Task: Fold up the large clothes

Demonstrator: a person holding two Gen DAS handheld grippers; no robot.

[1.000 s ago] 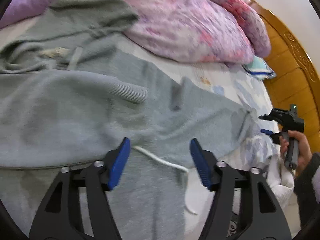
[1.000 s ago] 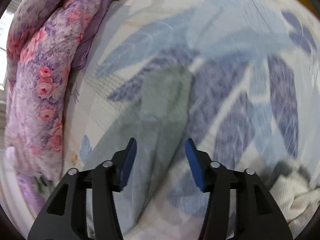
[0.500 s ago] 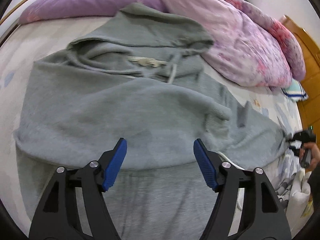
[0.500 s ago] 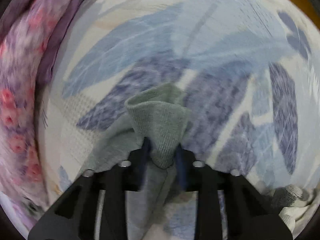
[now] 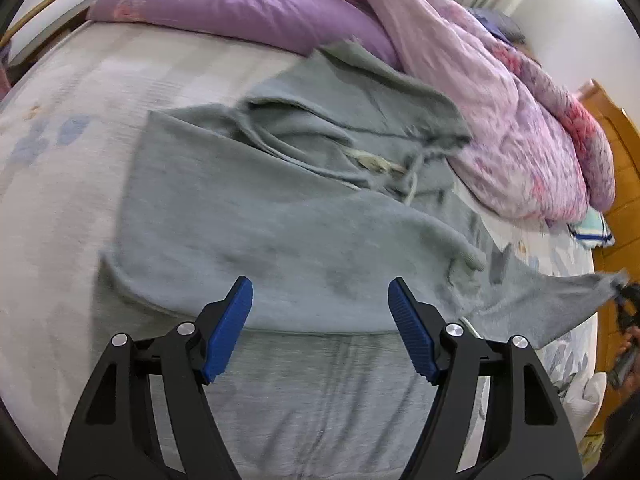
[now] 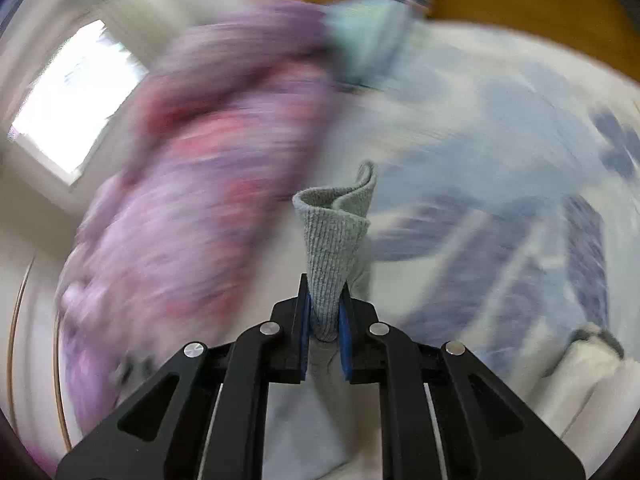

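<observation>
A grey hoodie [image 5: 280, 216] lies spread on the bed, hood toward the quilts, one sleeve folded across its chest. Its other sleeve [image 5: 560, 300] stretches right, lifted off the sheet. My left gripper [image 5: 320, 308] hovers open above the hoodie's lower body, nothing between its blue pads. In the right wrist view my right gripper [image 6: 324, 316] is shut on the ribbed grey cuff [image 6: 332, 232], which sticks up past the pads. The right gripper [image 5: 626, 300] shows small at the left wrist view's right edge, holding the sleeve end.
A pink-and-purple floral quilt [image 5: 500, 92] and a purple pillow [image 5: 240, 4] are heaped along the far side of the bed. A wooden bed frame [image 5: 616, 152] stands at the right. White fabric [image 6: 580, 384] lies by the blue-patterned sheet [image 6: 500, 160].
My right gripper closed on the sleeve cuff and lifted it off the sheet, swinging upward. My left gripper moved left over the hoodie's body, staying open.
</observation>
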